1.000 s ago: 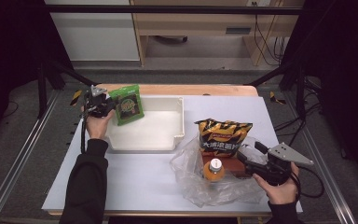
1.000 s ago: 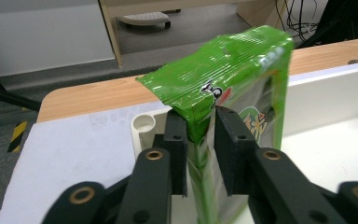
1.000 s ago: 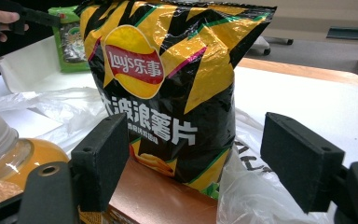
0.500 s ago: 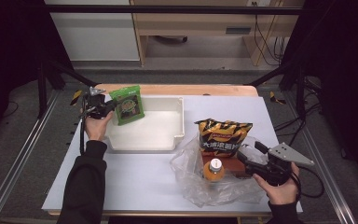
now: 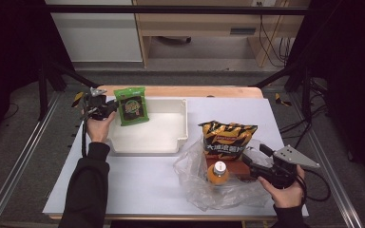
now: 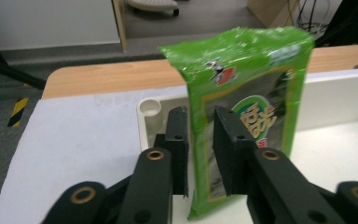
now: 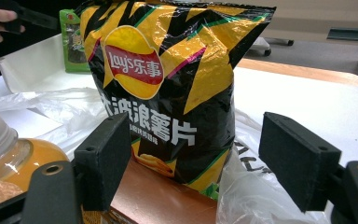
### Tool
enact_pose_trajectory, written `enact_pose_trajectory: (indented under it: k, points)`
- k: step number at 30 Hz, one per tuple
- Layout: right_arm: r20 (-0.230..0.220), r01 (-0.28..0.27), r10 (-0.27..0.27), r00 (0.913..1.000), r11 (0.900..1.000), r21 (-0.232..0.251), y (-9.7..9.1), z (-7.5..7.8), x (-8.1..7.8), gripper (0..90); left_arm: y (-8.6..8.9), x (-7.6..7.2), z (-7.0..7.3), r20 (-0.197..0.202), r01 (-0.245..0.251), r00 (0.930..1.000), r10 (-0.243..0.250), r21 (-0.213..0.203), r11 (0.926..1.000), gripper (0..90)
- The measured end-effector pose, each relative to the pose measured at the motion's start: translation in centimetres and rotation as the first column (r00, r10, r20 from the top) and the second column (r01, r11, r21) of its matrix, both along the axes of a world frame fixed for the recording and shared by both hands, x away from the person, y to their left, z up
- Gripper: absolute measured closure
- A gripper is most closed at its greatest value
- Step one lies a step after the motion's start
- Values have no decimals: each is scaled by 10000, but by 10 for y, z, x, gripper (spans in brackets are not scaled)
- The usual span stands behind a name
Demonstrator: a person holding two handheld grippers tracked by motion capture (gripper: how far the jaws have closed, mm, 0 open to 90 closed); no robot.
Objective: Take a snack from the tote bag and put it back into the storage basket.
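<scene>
Nearest the tray's [image 5: 183,124] right wall, at the table's front edge, the right gripper [image 5: 255,160] was held with its jaws wide apart and nothing between them. The chip bag [image 7: 168,79] stood upright just ahead of those jaws, its long axis vertical, on a brown box [image 7: 168,203]; an orange bottle [image 5: 217,174] was seen beside it, all within a crumpled clear plastic bag [image 5: 195,190]. That bag was plainly closer to the right hand than to the left.

At the tray's far left corner, the left gripper [image 6: 200,140] was seen with the green packet [image 6: 242,93] standing between its jaws, long axis upright and slightly tilted. The jaws had just been opening, and a slim gap showed on each side, so the packet was judged loosely bracketed, not squeezed. Its lower edge was poised over the tray's inside, so lowering it there was judged to be the coming move, with the left hand alone in reach.

Beyond the tray, a white sheet [image 5: 147,180] was laid over the wooden table [image 5: 218,91], with grey floor, a cabinet and trailing cables farther back.
</scene>
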State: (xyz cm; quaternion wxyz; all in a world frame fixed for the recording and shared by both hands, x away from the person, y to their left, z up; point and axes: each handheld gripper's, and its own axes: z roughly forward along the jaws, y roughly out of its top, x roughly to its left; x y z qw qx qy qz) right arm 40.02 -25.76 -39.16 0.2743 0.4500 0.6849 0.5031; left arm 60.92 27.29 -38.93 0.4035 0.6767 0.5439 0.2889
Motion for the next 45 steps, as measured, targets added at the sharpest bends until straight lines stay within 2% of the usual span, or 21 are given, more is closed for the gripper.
enact_pose_trajectory:
  k: [3,9,12,14,18,21,24,28,34,37,41,45]
  points:
    - [20,0,0,10000,10000,6,-1,0,0,263,1,-10,7,268,143,9995,-138,-151,9998,704]
    - [223,-13,11,9997,10000,72,-1,3,-2,299,0,-30,14,517,430,9978,-409,-397,9983,699]
    - [265,-17,14,9996,10000,94,-1,4,-2,315,-3,-39,12,671,590,9962,-560,-435,9973,699]
    - [274,-37,35,9996,10000,89,-1,3,-2,332,-5,-44,8,670,653,9958,-632,-308,9974,696]
    - [340,-141,137,9993,9998,113,-1,3,-3,393,-6,-53,1,662,744,9953,-709,-520,9959,696]
    - [349,-230,226,9991,9996,137,-1,3,-3,422,-8,-65,-2,747,944,9931,-907,-473,9944,688]
    - [328,-303,301,9990,9995,70,-1,2,-2,427,-10,-80,-4,952,1158,9894,-1099,-599,9915,673]
    - [297,-372,370,9989,9993,72,-1,1,-1,424,-13,-98,-3,1257,1350,9838,-1279,-498,9896,639]
    - [414,-296,295,9987,9996,21,-4,3,0,392,-23,-123,-7,1482,1785,9744,-1690,-534,9825,602]
    - [428,-239,235,9988,9997,88,-5,4,1,375,-28,-129,-7,1450,1983,9708,-1912,-363,9795,576]
    - [338,-171,166,9993,9998,134,-6,6,5,337,-35,-135,-6,1536,2181,9655,-2104,-347,9753,538]
    - [336,-46,41,9994,9999,125,-6,7,10,305,-41,-142,-8,1574,2476,9582,-2390,-370,9682,501]
